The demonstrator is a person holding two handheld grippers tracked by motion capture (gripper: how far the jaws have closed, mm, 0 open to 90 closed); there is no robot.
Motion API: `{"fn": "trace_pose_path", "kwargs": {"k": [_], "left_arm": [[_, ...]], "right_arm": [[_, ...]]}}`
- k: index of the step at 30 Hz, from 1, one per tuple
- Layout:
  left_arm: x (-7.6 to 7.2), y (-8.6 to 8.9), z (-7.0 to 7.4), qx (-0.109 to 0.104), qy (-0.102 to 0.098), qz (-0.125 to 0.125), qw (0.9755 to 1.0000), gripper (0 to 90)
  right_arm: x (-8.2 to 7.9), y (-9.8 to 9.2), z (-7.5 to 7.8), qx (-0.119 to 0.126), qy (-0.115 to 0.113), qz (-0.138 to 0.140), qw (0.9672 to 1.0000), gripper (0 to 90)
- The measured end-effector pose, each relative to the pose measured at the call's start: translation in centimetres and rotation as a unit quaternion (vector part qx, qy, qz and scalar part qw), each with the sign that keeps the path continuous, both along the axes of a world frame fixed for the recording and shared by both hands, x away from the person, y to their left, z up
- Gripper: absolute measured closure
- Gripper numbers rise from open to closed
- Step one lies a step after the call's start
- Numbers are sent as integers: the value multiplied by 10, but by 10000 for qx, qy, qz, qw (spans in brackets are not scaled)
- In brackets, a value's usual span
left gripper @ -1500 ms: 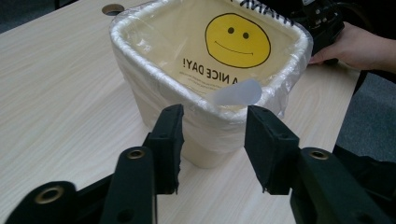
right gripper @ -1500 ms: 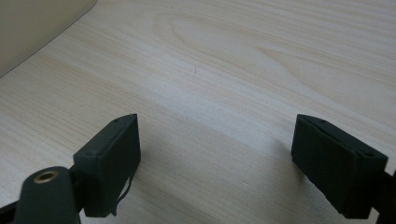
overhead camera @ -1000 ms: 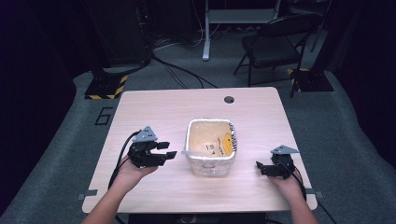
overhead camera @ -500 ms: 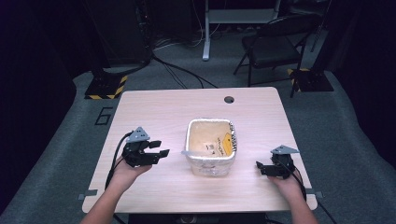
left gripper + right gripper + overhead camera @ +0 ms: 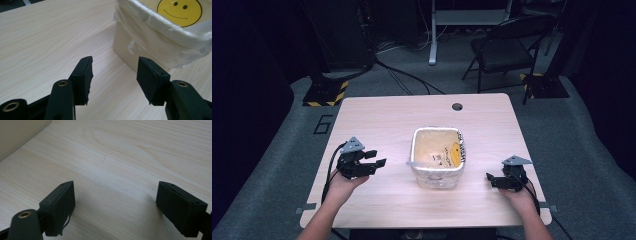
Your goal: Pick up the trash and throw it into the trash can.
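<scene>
A small cream bin (image 5: 438,159) lined with a clear plastic bag stands in the middle of the wooden table (image 5: 382,120), with a yellow smiley sticker (image 5: 454,152) on its inner wall. My left gripper (image 5: 376,162) hovers left of the bin and points at it. Its jaws have just been opening and nothing is between them. In the left gripper view the left gripper (image 5: 115,75) stands open, with the bin (image 5: 150,42) and the smiley sticker (image 5: 179,10) ahead. My right gripper (image 5: 491,178) rests open to the bin's right. The right gripper (image 5: 116,202) frames bare wood, with the bin (image 5: 20,135) at the upper left.
A round cable hole (image 5: 457,106) sits near the table's far edge. Beyond the table are a folding chair (image 5: 507,47), floor cables and a yellow-black striped stand base (image 5: 324,92). Both forearms come in over the near edge.
My left gripper has drawn leftward away from the bin and sunk a little, its jaws wider than before. The right gripper and the bin have not moved.
</scene>
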State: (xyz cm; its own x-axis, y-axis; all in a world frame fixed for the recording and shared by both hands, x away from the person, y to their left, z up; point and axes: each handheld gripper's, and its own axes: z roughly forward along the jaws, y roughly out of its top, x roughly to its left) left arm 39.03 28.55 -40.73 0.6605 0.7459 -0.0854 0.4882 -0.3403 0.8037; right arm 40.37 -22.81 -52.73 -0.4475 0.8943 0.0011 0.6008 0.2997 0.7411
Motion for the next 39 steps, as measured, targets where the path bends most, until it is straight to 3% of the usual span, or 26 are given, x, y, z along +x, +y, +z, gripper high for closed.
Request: {"fn": "trace_pose_path", "kwargs": {"k": [39], "left_arm": [[7, 44, -59, 43, 43, 609, 9981, 453]], "right_arm": [[0, 0, 0, 5, 7, -1, 10000, 149]]}}
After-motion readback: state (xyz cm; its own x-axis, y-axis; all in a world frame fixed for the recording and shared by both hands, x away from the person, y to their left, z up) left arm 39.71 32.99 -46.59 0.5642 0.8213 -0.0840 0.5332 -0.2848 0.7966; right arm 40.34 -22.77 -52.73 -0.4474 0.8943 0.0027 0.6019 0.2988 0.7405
